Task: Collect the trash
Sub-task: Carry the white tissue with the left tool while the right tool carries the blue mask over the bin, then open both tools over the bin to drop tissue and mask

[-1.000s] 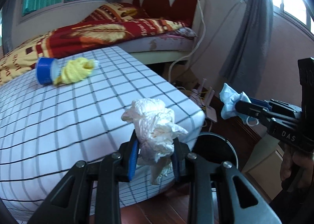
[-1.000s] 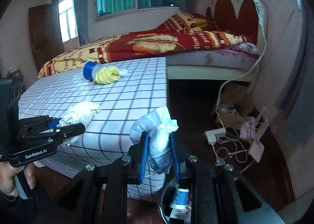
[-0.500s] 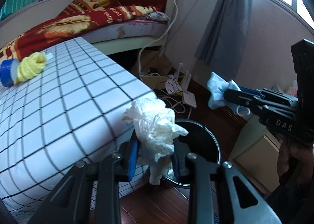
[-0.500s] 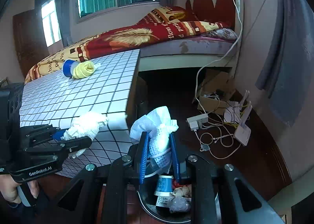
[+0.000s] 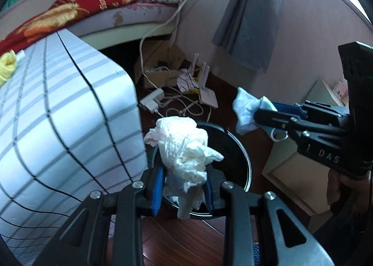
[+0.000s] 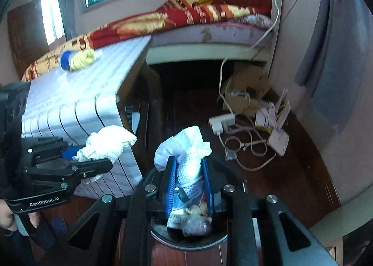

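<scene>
My left gripper (image 5: 184,186) is shut on a crumpled white tissue (image 5: 184,147) and hangs over the near rim of a black round trash bin (image 5: 242,149) on the floor. My right gripper (image 6: 188,184) is shut on a pale blue face mask (image 6: 186,149), directly above the same bin (image 6: 163,240), which holds a cup and wrappers. Each gripper shows in the other's view: the right one (image 5: 258,114) with the mask (image 5: 247,112), the left one (image 6: 98,161) with the tissue (image 6: 109,142). A blue cap with a yellow cloth (image 6: 79,58) lies on the checked mattress (image 6: 77,93).
The mattress corner (image 5: 112,103) stands just left of the bin. Behind it on the dark wood floor lie a power strip (image 6: 221,121), tangled cables, a white router (image 6: 278,139) and a cardboard box (image 6: 244,89). A bed with a red blanket (image 6: 186,16) and a grey curtain (image 5: 251,14) lie beyond.
Both grippers have swung away from the mattress and come down over the trash bin, each still gripping its item. The bin now sits right under the fingers.
</scene>
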`<state>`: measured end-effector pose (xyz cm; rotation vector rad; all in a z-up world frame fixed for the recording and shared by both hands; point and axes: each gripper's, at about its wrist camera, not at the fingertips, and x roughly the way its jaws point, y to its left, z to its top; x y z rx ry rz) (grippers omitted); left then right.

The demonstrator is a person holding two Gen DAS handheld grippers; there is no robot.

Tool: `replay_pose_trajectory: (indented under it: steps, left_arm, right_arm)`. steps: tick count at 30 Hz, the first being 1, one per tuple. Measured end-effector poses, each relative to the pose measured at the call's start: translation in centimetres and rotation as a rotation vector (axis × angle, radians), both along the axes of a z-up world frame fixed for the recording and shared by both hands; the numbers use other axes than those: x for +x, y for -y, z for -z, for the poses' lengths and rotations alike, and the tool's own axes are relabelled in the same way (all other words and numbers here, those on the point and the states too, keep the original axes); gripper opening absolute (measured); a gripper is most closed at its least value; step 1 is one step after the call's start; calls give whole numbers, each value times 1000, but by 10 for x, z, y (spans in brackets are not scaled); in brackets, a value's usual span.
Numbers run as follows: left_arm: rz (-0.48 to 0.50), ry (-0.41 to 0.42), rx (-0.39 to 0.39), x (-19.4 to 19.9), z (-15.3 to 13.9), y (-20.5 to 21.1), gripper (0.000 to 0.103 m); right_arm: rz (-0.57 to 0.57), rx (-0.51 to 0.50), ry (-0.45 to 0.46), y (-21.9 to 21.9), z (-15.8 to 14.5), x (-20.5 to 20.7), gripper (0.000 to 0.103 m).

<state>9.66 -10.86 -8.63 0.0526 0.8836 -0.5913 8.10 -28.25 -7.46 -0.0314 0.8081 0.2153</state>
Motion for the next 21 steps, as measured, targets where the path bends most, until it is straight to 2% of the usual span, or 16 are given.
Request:
replay_pose_trajectory:
  steps: [6,12,21]
  left_arm:
    - [29,-58,4,5,24,16,31]
    - [64,-124,29,13,50,32,30]
    - [106,-212,37,15,72,45,32]
  right_arm:
    - [3,-13,-82,11,33,3,24]
    - [7,-6,-208,23,80,9,24]
    - [-39,3,-279,18,109,21,24]
